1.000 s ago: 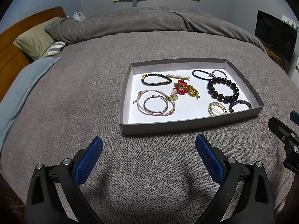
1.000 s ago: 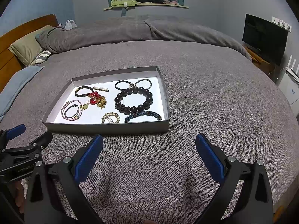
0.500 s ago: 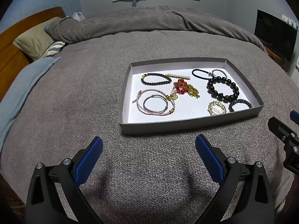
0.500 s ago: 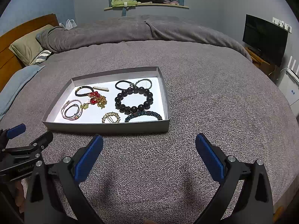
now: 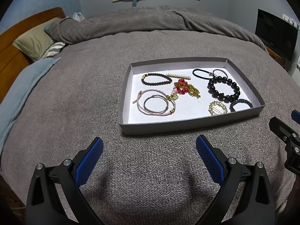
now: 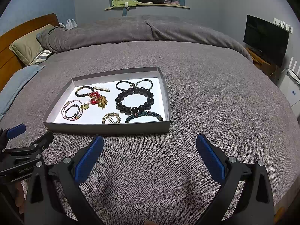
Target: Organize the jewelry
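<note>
A shallow grey tray (image 5: 189, 125) (image 6: 112, 128) with a white floor lies on the grey bed cover. Inside it are a big black bead bracelet (image 5: 224, 91) (image 6: 134, 100), a thin dark bead bracelet (image 5: 156, 79), pink and grey cord bangles (image 5: 156, 103) (image 6: 72, 110), a red and gold charm piece (image 5: 185, 90) (image 6: 97, 98), a round gold brooch (image 5: 217, 108) (image 6: 111, 118), a teal bead bracelet (image 5: 241, 104) (image 6: 144, 115), a black hair tie (image 5: 201, 74) and a pearl clip (image 5: 179, 76). My left gripper (image 5: 150, 153) and right gripper (image 6: 150, 152) hover open in front of the tray, holding nothing.
Pillows (image 5: 35, 41) and a wooden headboard (image 5: 11, 56) lie at the left, with a blue blanket (image 5: 22, 86) beside them. A rolled duvet (image 5: 150, 22) crosses the far side. A television (image 6: 265, 39) stands at the right. Bare bed cover surrounds the tray.
</note>
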